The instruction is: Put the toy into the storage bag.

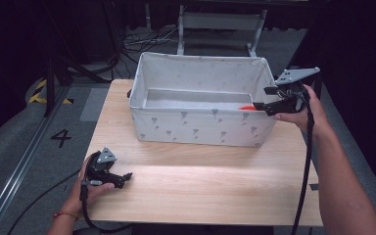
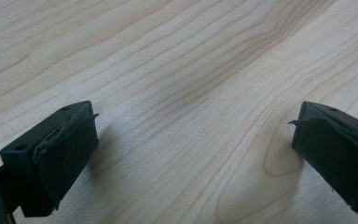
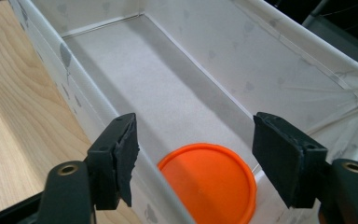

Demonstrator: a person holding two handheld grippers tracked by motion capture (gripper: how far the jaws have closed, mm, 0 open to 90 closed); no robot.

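Note:
A white fabric bin [image 1: 200, 125] with grey prints stands at the back of the wooden table [image 1: 200, 191]. A flat orange disc [image 3: 209, 184] lies on the bin's floor at its right end; a sliver of the disc [image 1: 247, 107] shows over the rim in the high view. My right gripper [image 1: 260, 98] hovers above the bin's right end, open and empty, its jaws spread over the disc in the right gripper view [image 3: 193, 156]. My left gripper [image 1: 126, 176] rests low at the table's front left, open, with bare wood between its jaws [image 2: 193, 144].
Beyond the table lie a grey floor with cables [image 1: 142, 41], a metal frame [image 1: 220, 22] and dark curtains. A floor mark "4" [image 1: 61, 138] sits to the left. The bin's tall walls [image 3: 270, 60] enclose the disc.

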